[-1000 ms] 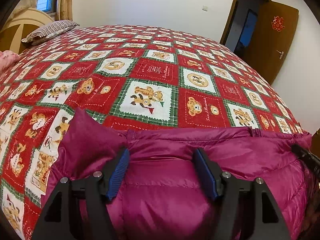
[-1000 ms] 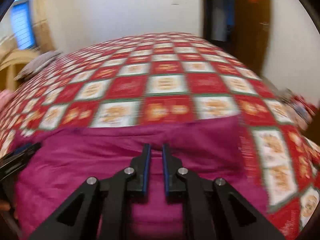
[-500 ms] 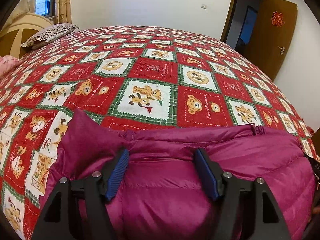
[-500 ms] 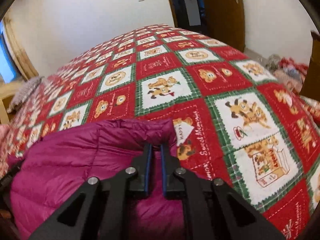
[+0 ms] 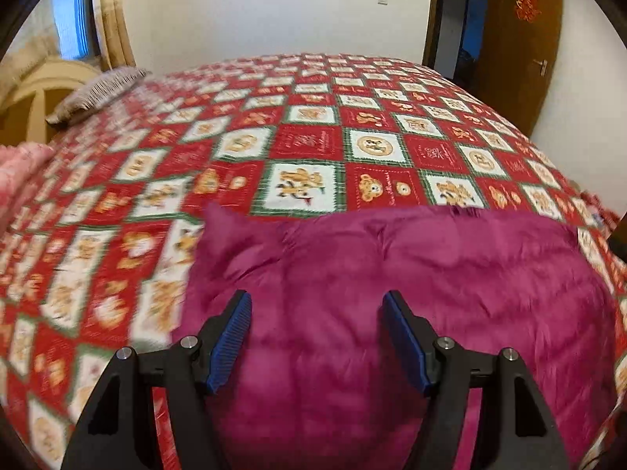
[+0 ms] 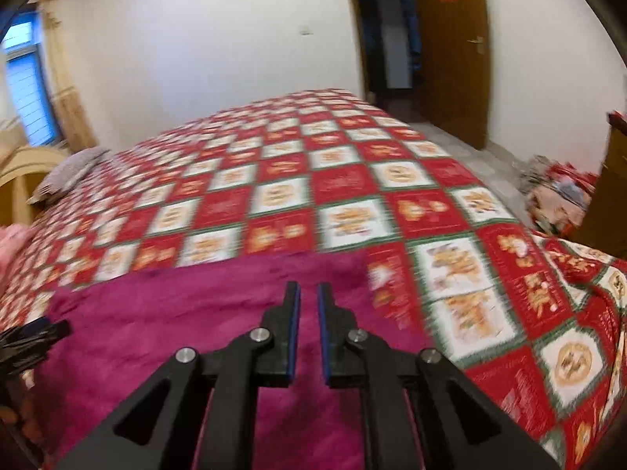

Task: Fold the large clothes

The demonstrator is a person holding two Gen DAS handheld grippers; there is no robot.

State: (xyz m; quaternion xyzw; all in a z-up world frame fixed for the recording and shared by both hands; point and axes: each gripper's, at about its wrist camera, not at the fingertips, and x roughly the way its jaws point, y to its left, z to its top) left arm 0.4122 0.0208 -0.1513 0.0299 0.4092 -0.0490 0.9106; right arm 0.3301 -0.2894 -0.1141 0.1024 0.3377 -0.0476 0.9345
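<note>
A magenta puffer jacket [image 5: 411, 293] lies folded into a broad block on the red patchwork bedspread [image 5: 313, 145]. My left gripper [image 5: 316, 297] hovers over the jacket's near left part with its blue pads [image 5: 231, 337] wide open and nothing between them. In the right wrist view the jacket [image 6: 176, 321] fills the lower left. My right gripper [image 6: 308, 289] is above its right end, jaws a narrow slit apart and just opening, with no cloth pinched. The left gripper [image 6: 31, 338] shows as a dark blur at the left edge.
A striped pillow [image 5: 98, 92] and a wooden headboard [image 5: 43, 90] are at the far left, with pink cloth [image 5: 19, 168] beside them. An open wooden door [image 6: 450, 47] stands at the back right. A pile of bags [image 6: 556, 192] lies on the floor right of the bed.
Both grippers have risen and drawn back from the jacket's far edge. More of the jacket and the room now shows. The left pads no longer rest in the cloth.
</note>
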